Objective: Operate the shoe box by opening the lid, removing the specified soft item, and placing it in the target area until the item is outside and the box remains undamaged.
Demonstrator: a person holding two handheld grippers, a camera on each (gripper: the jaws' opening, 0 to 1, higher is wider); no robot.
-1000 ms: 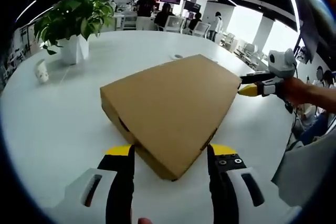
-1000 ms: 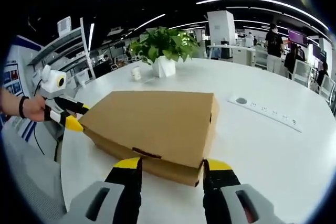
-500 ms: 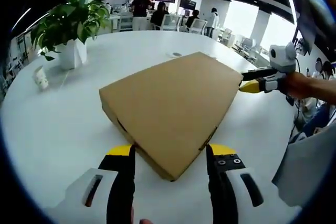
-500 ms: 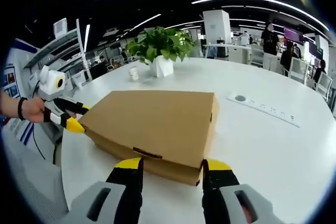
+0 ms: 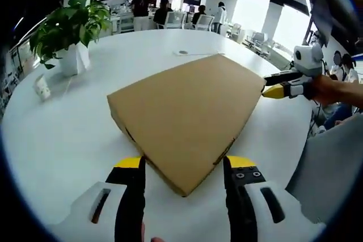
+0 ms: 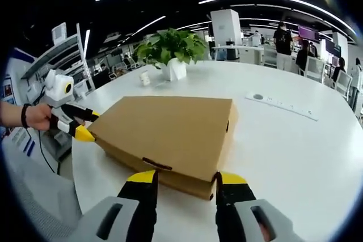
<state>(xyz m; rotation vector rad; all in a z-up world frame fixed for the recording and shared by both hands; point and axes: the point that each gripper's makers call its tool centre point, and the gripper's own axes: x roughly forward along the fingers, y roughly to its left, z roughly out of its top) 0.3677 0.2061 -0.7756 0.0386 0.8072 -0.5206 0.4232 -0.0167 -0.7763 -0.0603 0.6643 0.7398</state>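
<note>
A closed brown cardboard shoe box point(image 5: 187, 109) lies flat on the white table point(image 5: 68, 134), lid down. My left gripper point(image 5: 184, 164) is open, and its yellow-tipped jaws straddle the box's near corner. In the right gripper view the same box point(image 6: 170, 126) sits just ahead. My right gripper point(image 6: 186, 178) is open too, with the box's near edge between its jaws. The right gripper point(image 5: 281, 90) also reaches the box's far right corner in the left gripper view. In the right gripper view the left gripper point(image 6: 76, 128) touches the box's left corner. No soft item is in sight.
A potted plant point(image 5: 68, 32) in a white pot and a small white cup point(image 5: 41, 86) stand at the far left of the table. A flat power strip point(image 6: 283, 106) lies to the right of the box. People and desks fill the background. The table edge point(image 6: 79, 185) is close.
Both views have shifted slightly with the hands. The right gripper's jaws sit a little closer to the box edge. The box stays closed and in place.
</note>
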